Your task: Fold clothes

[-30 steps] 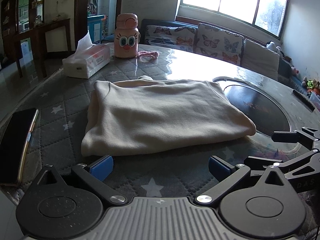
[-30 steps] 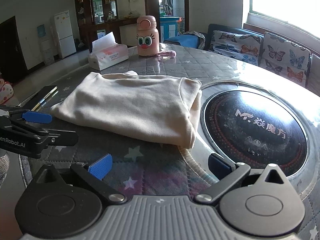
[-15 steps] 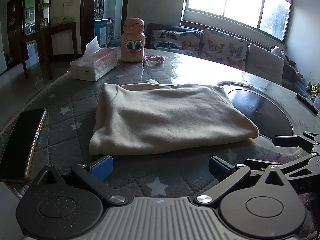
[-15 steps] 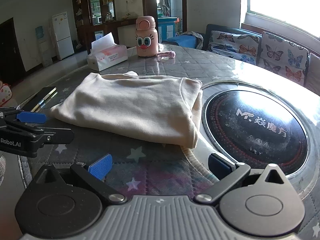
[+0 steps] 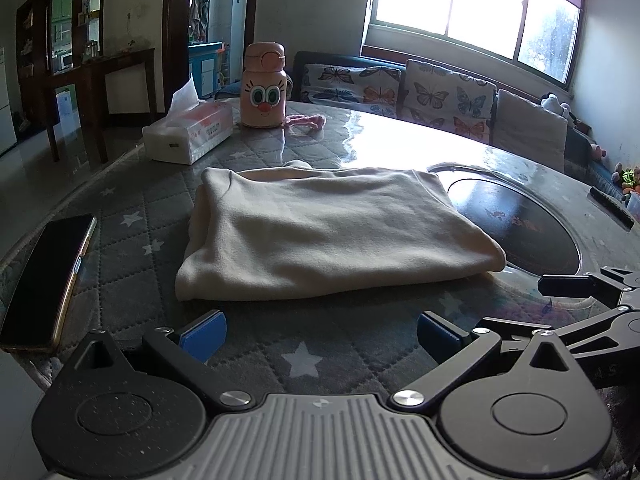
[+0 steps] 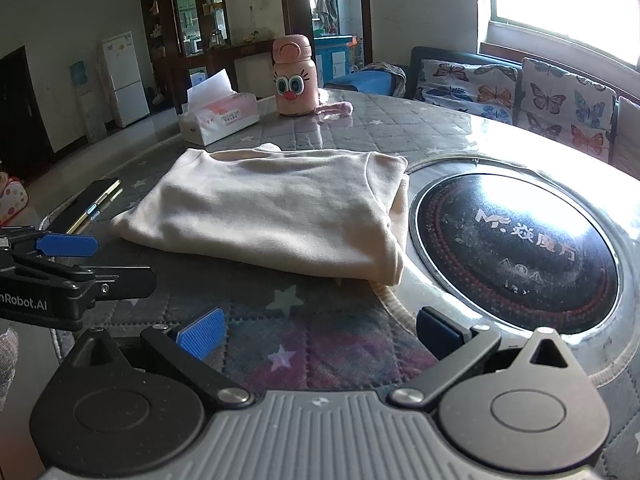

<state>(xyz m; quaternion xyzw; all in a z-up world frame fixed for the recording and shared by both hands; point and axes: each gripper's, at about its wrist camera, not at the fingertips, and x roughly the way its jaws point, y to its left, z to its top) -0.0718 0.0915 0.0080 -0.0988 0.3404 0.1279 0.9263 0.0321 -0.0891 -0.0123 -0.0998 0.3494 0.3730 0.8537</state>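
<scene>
A cream garment [image 5: 328,228] lies folded into a neat rectangle on the quilted grey table cover; it also shows in the right wrist view [image 6: 276,216]. My left gripper [image 5: 320,334] is open and empty, just short of the garment's near edge. My right gripper [image 6: 320,330] is open and empty, near the garment's near right corner. The left gripper's fingers [image 6: 68,244] show at the left of the right wrist view, and the right gripper's arms [image 5: 580,284] at the right of the left wrist view.
A black phone [image 5: 44,280] lies near the table's left edge. A tissue box [image 5: 188,132], a pink cartoon bottle [image 5: 264,86] and a pink strap stand at the far side. A round black hotplate [image 6: 516,248] sits right of the garment. A butterfly sofa stands behind.
Both grippers have drawn back a little from the folded garment and risen slightly. The garment has not moved.
</scene>
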